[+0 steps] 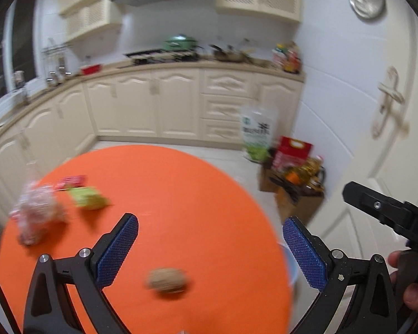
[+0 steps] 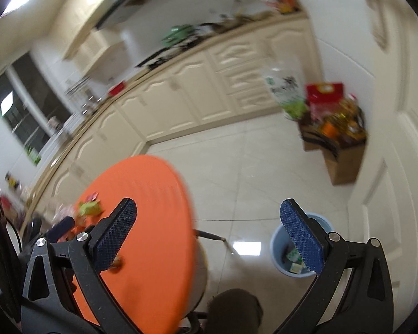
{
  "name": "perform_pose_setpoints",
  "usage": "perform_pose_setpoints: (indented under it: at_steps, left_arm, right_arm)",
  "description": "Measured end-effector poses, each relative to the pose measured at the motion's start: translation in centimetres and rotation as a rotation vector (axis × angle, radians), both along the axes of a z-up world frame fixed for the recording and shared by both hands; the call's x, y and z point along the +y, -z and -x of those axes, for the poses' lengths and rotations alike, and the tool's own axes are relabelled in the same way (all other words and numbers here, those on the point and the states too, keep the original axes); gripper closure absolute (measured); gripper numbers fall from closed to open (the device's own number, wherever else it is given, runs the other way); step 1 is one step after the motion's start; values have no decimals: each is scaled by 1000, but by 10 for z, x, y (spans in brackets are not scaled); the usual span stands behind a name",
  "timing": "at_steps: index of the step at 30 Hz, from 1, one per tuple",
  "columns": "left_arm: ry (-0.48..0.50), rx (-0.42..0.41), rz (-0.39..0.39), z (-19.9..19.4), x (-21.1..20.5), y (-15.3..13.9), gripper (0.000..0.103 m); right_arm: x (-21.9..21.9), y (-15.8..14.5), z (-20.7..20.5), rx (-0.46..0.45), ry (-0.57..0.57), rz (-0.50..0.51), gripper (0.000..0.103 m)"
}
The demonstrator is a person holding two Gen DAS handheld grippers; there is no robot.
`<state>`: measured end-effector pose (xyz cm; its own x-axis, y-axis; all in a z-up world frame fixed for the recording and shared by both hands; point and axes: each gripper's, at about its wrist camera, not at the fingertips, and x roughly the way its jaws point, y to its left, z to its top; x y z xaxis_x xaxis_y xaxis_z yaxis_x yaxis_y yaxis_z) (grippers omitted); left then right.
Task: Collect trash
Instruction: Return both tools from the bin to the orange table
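Hovering over the walnut (image 1: 167, 280)
It sits on the orange table (image 1: 181, 194), between the wide-open left gripper (image 1: 210, 233) fingers; right gripper (image 2: 208, 215) gapes empty too.

Left gripper (image 1: 210, 229) spread wide above a round orange table (image 1: 181, 194). A blurred walnut (image 1: 167, 279) lies between its blue-padded fingers (image 1: 118, 250). A green wrapper (image 1: 89, 197) and clear plastic bag (image 1: 36, 211) sit far left.

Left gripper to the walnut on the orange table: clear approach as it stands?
Probably yes. The left gripper is open and empty, and the walnut lies alone on the orange table, roughly between the fingers. Wrappers sit further left. Blur makes height uncertain.
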<state>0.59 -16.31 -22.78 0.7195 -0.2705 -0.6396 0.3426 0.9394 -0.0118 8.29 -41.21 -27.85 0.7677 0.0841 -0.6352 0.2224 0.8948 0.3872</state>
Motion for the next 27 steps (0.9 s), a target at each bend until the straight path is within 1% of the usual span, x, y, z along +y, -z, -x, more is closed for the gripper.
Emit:
perform_pose_setpoints:
  at_steps: [5,6,10,15,20,22,23,27]
  left_arm:
    - [-109,-41,19,44,35,-9,1]
    - [-136,-49,23,53,49,-11,1]
    - [-206,-73,36,90,72,-14,1]
    - [-273,-85,45,131,94,-8,1]
    - [-323,-60,66,165,123,-1,1]
    - [-339,-47,73,176,129,4,1]
    - [-343,-44,76,176,131,1,1]
    - [-362,-18,79,185,135,7,1]
  right_arm:
    - [75,-14,-13,-13,-112,81,0]
    - [87,-16,-14,-14,-130,94,0]
    - [144,-21,-17,-16,-212,160,0]
    - [200,-9,-14,7,-314,272,0]
    - [230,20,-23,77,-367,333,0]
    - [231,33,-26,108,-372,322,0]
    - [228,37,-28,119,-372,320,0]
    - [229,55,-38,163,-380,330,0]
